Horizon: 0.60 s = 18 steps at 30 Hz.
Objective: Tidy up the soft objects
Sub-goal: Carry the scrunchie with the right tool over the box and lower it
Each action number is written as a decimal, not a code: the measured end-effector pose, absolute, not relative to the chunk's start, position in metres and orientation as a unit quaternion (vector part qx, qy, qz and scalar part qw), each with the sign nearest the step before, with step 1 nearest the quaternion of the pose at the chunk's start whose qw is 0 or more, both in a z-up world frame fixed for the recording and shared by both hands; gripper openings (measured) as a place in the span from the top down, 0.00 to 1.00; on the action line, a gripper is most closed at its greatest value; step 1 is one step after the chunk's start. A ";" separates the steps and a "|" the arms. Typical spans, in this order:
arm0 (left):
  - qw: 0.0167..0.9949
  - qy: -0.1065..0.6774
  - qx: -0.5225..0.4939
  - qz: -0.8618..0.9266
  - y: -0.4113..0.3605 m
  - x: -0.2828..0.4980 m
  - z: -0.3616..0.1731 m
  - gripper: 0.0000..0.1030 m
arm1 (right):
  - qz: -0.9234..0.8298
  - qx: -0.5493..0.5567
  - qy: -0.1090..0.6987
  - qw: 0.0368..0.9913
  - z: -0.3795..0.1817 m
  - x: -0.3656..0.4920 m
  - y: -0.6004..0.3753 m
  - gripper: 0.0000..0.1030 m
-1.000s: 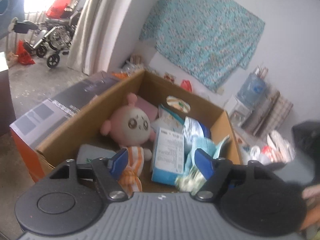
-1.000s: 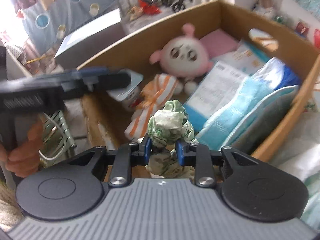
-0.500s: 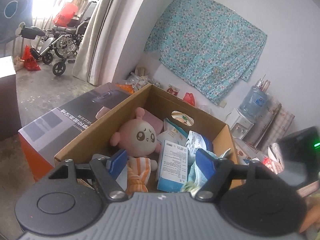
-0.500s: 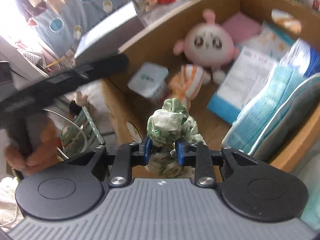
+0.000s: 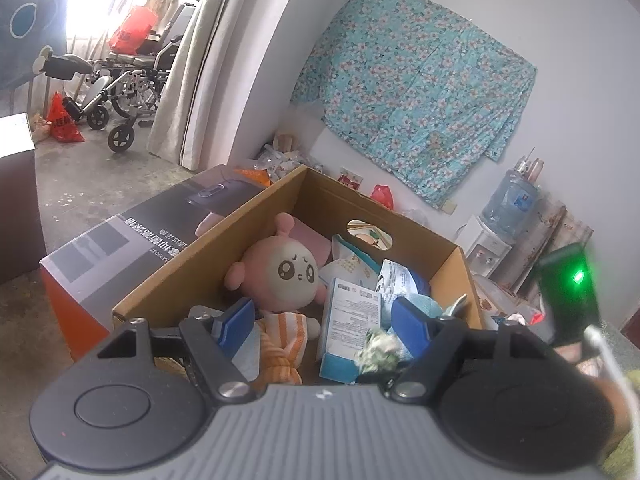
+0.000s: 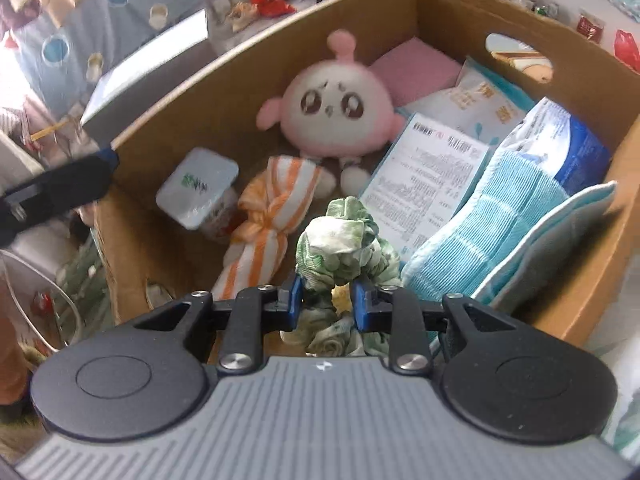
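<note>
Since a second ago the right gripper [image 6: 326,300] has carried the green rag [image 6: 344,240] in over the box [image 6: 440,8]; the box floor now fills more of the right wrist view, and the left gripper [image 5: 322,320] has drawn back toward the left edge there. That likely means the rag is about ready to be dropped among the other soft things.

The right gripper's jaws are clamped on the rag at lower centre of the frame, the crumpled cloth bulging above the pads and hanging below them. It hangs above the gap between the striped cloth [image 6: 268,220] and the blue pads [image 6: 500,216], touching neither as far as I can tell. The plush [image 6: 336,108] lies further back, upper centre.

The left gripper's jaws stand well apart and hold nothing, at the box's near rim.
</note>
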State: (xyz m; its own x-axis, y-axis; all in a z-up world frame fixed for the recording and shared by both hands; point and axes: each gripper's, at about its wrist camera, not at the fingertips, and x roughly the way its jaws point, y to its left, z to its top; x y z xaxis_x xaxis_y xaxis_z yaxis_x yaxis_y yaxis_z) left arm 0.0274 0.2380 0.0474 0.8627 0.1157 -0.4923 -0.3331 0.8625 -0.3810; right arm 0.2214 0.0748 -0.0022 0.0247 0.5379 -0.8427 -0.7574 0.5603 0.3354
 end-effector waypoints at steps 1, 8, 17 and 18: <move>0.936 0.233 -0.233 0.120 0.238 0.027 0.047 0.26 | 0.459 -0.089 0.530 0.708 0.001 0.224 0.072 0.76; 0.938 0.226 -0.227 0.129 0.239 0.024 0.050 0.25 | 0.467 0.037 0.565 0.679 0.006 0.251 0.073 0.75; 0.938 0.228 -0.224 0.132 0.236 0.020 0.051 0.23 | 0.425 0.070 0.597 0.677 -0.025 0.271 0.093 0.35; 0.939 0.227 -0.223 0.132 0.235 0.019 0.052 0.23 | 0.423 0.075 0.598 0.676 -0.025 0.272 0.091 0.35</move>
State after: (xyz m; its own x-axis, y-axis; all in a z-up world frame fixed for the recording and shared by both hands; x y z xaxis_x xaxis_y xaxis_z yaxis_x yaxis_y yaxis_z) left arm 0.0194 0.2355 0.0518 0.8619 0.1469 -0.4854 -0.3493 0.8658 -0.3583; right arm 0.2719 0.0913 -0.0251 -0.0735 0.6628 -0.7452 -0.4823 0.6304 0.6082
